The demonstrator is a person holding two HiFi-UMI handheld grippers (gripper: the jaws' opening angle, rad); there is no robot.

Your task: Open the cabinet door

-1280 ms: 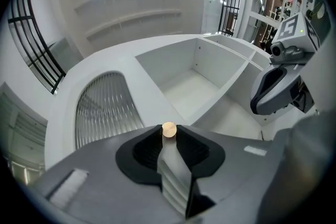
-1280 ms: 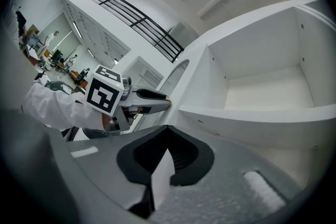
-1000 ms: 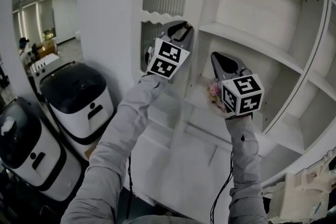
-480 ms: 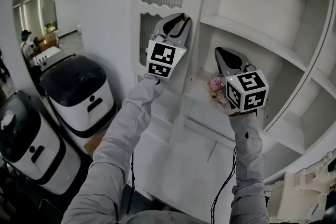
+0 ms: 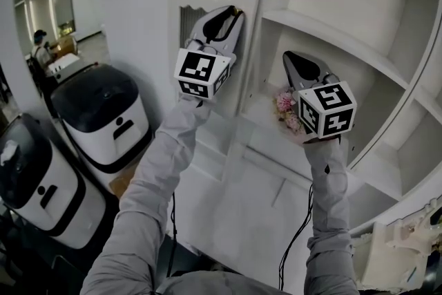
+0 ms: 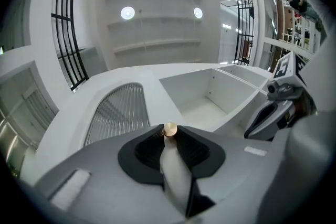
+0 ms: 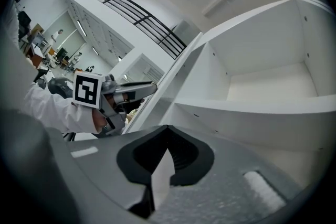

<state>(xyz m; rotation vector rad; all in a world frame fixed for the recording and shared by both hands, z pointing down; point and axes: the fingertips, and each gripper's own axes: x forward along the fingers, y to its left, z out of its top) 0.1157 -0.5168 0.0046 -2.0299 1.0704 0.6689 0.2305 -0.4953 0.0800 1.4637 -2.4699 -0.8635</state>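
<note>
Status: task under way, not complete.

1. The white cabinet (image 5: 331, 17) fills the upper right of the head view, its shelved compartments exposed and mostly bare.
2. The cabinet door (image 6: 118, 113), white with an arched ribbed panel, stands at the left side of those compartments. In the left gripper view the door face lies at an angle to the open compartments beside it. Judgement: the door is already swung part of the way off the cabinet front. How far it can still travel cannot be told.
3. Two white appliances (image 5: 103, 117) with dark lids stand on the floor to the left of the cabinet, apart from the work.
4. The left tool (image 5: 232, 13) is raised to the door's free edge. Its jaws stand narrow and are clamped on the small brass knob (image 6: 170, 129), which sits pinched right at the tips. The grip appears sound.
5. The right tool (image 7: 167, 129) hangs in front of the open compartments, beside the left one and touching nothing. Its jaw tips meet and nothing is between them.
6. A small bunch of pink flowers (image 5: 285, 109) rests near the front edge of a lower shelf, just behind the right tool.

Remaining, by judgement: draw the knob further outward until the door stands fully open, then release.
</note>
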